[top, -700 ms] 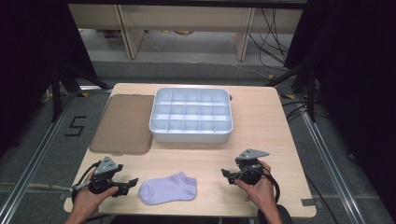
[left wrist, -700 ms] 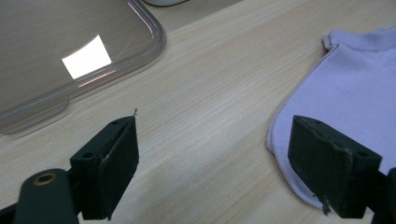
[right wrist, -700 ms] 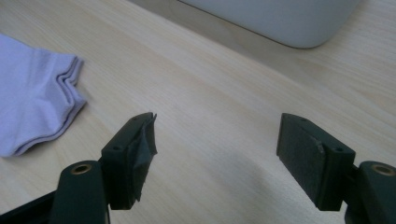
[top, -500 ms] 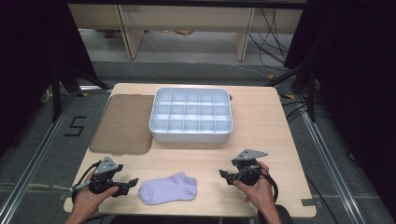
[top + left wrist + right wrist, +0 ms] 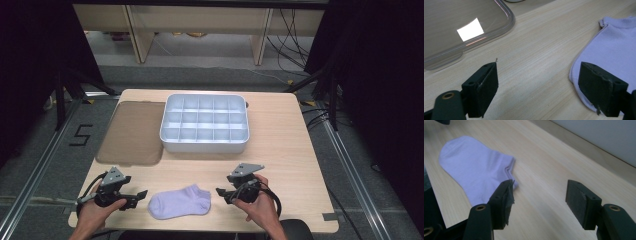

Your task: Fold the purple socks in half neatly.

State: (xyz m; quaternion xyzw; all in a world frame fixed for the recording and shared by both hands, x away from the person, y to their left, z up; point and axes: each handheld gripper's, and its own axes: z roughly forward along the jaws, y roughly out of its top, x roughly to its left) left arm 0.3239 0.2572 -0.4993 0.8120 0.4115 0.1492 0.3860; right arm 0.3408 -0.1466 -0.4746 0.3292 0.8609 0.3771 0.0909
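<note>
Pale wooden tabletop (image 5: 280, 150) carried a lilac sock (image 5: 181, 202) lying flat between left gripper (image 5: 137, 196) and right gripper (image 5: 223, 193), both with fingers apart, gripping nothing; pinching only one thin layer risked it slipping free.

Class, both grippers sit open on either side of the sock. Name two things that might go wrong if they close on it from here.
1. The sock lies flat on the table, so the left gripper may pinch only its top layer, or slip off.
2. The right gripper sits beside the cuff, not over it; closing now would likely catch nothing.
</note>
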